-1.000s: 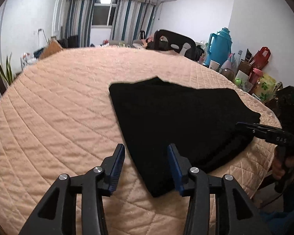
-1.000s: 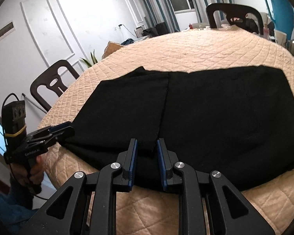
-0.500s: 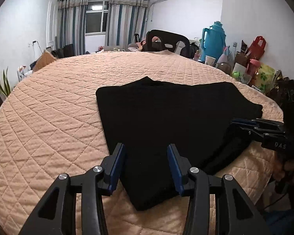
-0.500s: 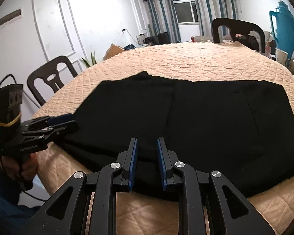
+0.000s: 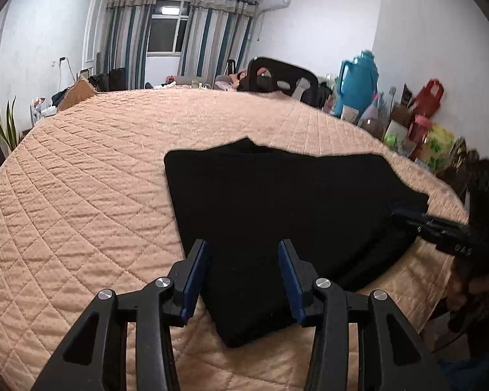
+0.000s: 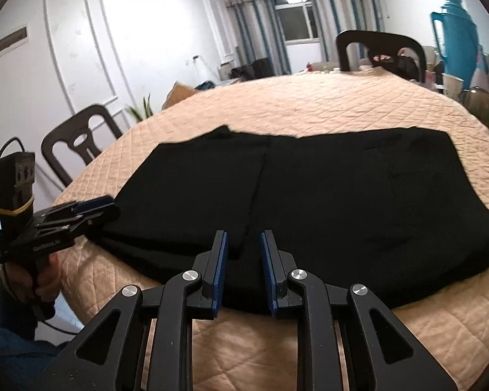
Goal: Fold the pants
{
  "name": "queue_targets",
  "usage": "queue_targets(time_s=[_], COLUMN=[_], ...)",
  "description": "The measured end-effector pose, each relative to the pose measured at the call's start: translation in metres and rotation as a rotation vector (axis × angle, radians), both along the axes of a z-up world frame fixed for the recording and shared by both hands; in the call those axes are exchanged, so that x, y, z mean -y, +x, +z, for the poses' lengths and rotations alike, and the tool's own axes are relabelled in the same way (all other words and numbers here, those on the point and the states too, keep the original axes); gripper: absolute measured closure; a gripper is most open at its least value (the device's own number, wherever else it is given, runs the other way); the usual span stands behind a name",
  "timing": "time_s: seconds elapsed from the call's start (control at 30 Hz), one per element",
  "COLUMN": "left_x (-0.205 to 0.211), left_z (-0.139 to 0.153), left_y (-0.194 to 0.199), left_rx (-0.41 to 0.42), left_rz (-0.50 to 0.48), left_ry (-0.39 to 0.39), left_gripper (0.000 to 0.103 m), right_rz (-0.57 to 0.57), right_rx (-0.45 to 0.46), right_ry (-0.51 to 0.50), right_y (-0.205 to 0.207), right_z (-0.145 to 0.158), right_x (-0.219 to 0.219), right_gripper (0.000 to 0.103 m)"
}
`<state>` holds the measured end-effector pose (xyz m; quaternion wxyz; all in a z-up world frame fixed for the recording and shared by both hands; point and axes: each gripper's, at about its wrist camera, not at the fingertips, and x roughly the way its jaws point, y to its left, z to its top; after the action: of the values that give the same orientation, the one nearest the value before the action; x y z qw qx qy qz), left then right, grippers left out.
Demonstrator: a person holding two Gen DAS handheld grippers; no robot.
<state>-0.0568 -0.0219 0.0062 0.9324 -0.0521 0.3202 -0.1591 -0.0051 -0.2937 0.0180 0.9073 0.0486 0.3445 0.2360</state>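
Observation:
Black pants [image 5: 277, 202] lie folded flat near the front edge of a round table under a peach quilted cover [image 5: 81, 179]; they also show in the right wrist view [image 6: 326, 189]. My left gripper [image 5: 243, 262] is open, its jaws straddling the pants' near left corner just above the cloth. My right gripper [image 6: 243, 254] is open with a narrow gap, over the near edge of the pants by the fold line. Each gripper shows in the other's view: the right one [image 5: 404, 216] at the pants' right edge, the left one [image 6: 97, 208] at their left edge.
Dark chairs stand at the far side [image 5: 282, 75] and at the left [image 6: 78, 143]. A teal thermos [image 5: 358, 84], a red bag [image 5: 427, 94], cups and bottles crowd the table's right rim. The quilted cover [image 6: 342, 104] stretches beyond the pants.
The right gripper's jaws have opened a little wider than before. The left gripper has shifted right and forward, so its jaws now straddle the pants' corner. The pants lie unchanged.

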Motion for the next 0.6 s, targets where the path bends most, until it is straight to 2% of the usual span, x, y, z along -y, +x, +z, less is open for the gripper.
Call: queue_targets(time_s=[0.1, 0.2, 0.27, 0.37, 0.47, 0.5, 0.6], left_x=[0.000, 0.002, 0.006, 0.008, 0.006, 0.006, 0.005], left_z=[0.002, -0.011, -0.011, -0.012, -0.012, -0.012, -0.012], left_y=[0.002, 0.009, 0.005, 0.004, 0.004, 0.003, 0.003], left_rx=[0.010, -0.034, -0.007, 0.000, -0.001, 0.000, 0.005], left_rz=[0.003, -0.004, -0.005, -0.003, -0.003, -0.003, -0.001], left_ry=[0.001, 0.017, 0.044, 0.046, 0.031, 0.030, 0.038], left_gripper=[0.056, 0.056, 0.056, 0.056, 0.056, 0.056, 0.056], right_rz=[-0.008, 0.018, 0.020, 0.002, -0.062, -0.087, -0.192], right_rx=[0.003, -0.020, -0.011, -0.028, -0.037, -0.041, -0.067], right_ry=[0.025, 0.003, 0.003, 0.018, 0.041, 0.057, 0.084], right_y=[0.003, 0.007, 0.005, 0.000, -0.008, -0.011, -0.019], right_z=[0.001, -0.007, -0.010, -0.006, -0.003, -0.002, 0.000], right_x=[-0.001, -0.010, -0.008, 0.005, 0.032, 0.042, 0.074], right_gripper=[0.081, 0.081, 0.081, 0.081, 0.081, 0.080, 0.062])
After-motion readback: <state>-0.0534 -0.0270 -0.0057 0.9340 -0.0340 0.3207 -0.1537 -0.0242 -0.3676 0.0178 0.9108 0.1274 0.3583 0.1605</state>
